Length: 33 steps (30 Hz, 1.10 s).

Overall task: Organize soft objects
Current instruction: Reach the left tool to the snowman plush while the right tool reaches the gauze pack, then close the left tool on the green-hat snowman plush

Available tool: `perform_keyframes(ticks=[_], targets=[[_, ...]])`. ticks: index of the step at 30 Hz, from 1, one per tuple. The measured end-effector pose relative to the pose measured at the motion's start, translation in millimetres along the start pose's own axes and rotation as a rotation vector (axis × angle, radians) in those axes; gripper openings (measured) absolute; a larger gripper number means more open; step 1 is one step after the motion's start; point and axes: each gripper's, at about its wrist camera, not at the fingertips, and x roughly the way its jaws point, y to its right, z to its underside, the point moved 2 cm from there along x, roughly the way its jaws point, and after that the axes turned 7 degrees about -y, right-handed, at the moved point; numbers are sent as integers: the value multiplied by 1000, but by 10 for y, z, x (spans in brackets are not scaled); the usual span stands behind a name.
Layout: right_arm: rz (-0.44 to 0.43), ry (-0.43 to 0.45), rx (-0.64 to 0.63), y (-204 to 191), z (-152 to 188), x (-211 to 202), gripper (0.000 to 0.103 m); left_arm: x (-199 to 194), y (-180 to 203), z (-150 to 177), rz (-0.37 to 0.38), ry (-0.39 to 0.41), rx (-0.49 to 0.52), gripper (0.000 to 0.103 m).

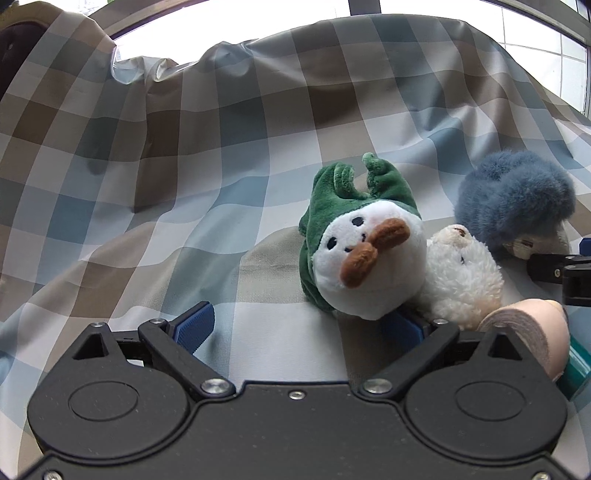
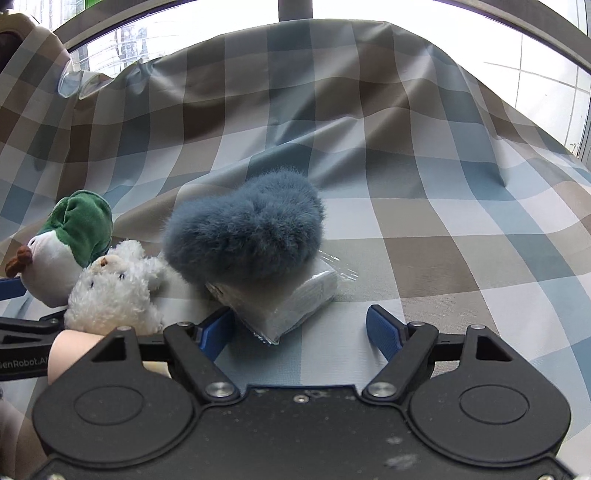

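Both grippers low over checked cloth (image 2: pixel 424 229), jaws apart, empty. Left gripper (image 1: pixel 299 326): duck plush (image 1: pixel 365 258) touching its right finger. Right gripper (image 2: pixel 301 325): blue fluffy toy (image 2: pixel 247 229) just ahead-left.

Draped everywhere in a checked cloth (image 1: pixel 221 155) of blue, grey, brown and white, creased and rising toward 12 o'clock. Backed by a bright, overexposed window (image 2: pixel 240 22) with a dark frame post (image 2: pixel 293 9). White tiled wall (image 2: pixel 546 88) at 2 o'clock.

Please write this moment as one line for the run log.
left gripper: open, empty | right gripper: open, empty | duck plush, white plush, blue fluffy item: on checkered cloth
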Motion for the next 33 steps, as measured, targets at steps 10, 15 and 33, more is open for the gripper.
perform_keyframes(ticks=[10,15,33], targets=[[10,28,-26,-35,20,61,92,240,64,-234,-45,11,4,96],[5,29,-31,-44,29,65,95,79,38,-83,-2,19,33,96],[-31,37,-20,-21,39,64,101,-205,206,-491,22,131,-5,97]])
